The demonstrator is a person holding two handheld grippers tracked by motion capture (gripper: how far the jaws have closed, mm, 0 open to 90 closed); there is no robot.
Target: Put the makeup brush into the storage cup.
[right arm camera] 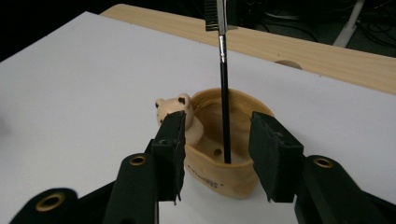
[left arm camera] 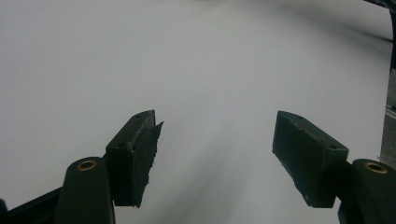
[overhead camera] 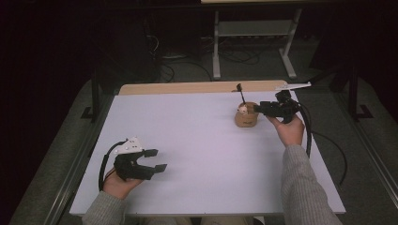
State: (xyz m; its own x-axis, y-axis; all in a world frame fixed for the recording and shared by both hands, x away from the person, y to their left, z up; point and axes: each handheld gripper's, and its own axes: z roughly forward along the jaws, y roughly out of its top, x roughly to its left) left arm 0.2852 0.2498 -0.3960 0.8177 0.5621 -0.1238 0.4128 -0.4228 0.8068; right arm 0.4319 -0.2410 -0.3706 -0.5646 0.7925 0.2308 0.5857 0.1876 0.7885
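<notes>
With its jaws spread just before the tan cup (right arm camera: 224,154), the right gripper (right arm camera: 217,154) should pinch the upright brush (right arm camera: 224,107) squarely, not the bear figure (right arm camera: 180,114).

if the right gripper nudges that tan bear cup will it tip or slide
The tan bear cup looks squat and wide-based, so it would probably slide on the smooth white table. The tall brush standing inside seems likelier to topple or shift.
</notes>
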